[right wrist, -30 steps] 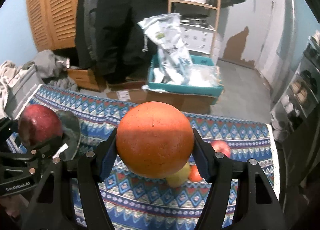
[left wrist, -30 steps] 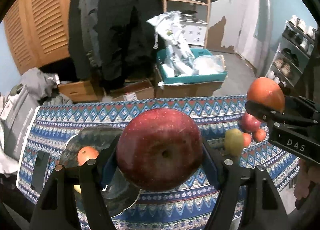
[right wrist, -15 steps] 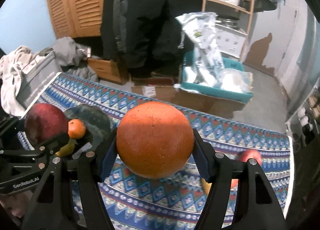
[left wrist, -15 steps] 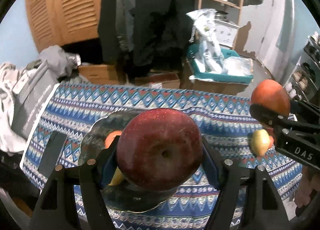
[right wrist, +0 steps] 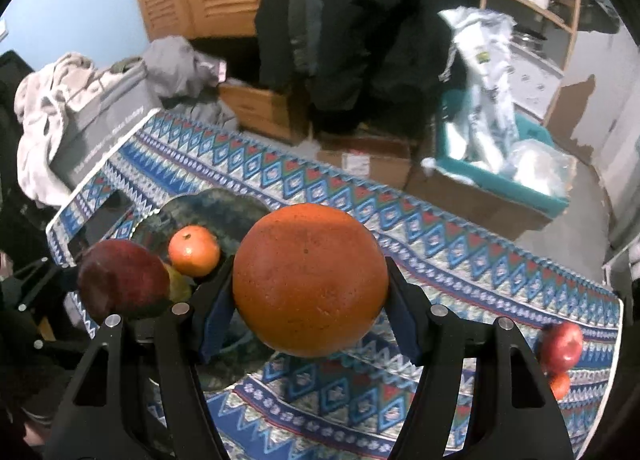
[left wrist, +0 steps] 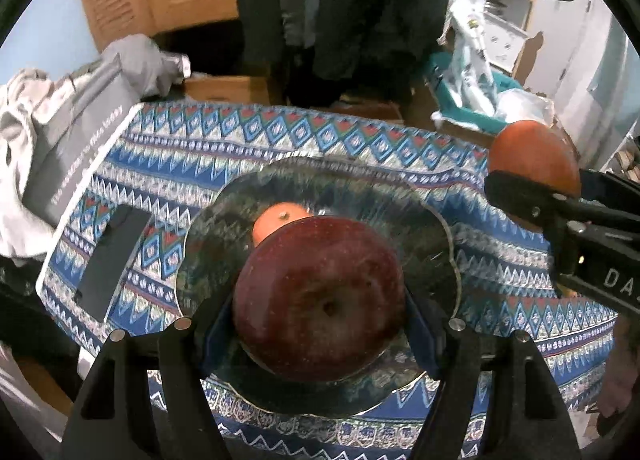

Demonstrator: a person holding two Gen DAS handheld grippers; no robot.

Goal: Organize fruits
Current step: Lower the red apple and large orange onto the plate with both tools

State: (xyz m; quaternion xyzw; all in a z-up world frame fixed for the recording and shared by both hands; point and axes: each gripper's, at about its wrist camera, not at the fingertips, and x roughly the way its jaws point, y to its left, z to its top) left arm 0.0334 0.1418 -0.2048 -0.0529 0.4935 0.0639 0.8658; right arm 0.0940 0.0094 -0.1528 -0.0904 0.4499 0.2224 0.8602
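My left gripper (left wrist: 320,324) is shut on a dark red apple (left wrist: 320,296) and holds it just above the dark glass plate (left wrist: 400,211). A small orange (left wrist: 276,217) lies on the plate behind the apple; in the right wrist view it (right wrist: 194,250) sits beside a yellow-green fruit (right wrist: 180,286). My right gripper (right wrist: 310,312) is shut on a large orange (right wrist: 310,280), held above the patterned cloth right of the plate. The large orange (left wrist: 532,155) also shows at the right in the left wrist view. The red apple (right wrist: 124,280) shows at the left in the right wrist view.
A red apple (right wrist: 560,342) and a small orange fruit (right wrist: 560,386) lie on the blue patterned tablecloth (right wrist: 440,252) at the far right. A black flat object (left wrist: 110,260) lies left of the plate. A grey box (left wrist: 68,143) and clothes stand beyond the table's left end.
Both grippers have moved left with their fruit. The red apple is now over the plate's middle, and the plate fills more of both views.
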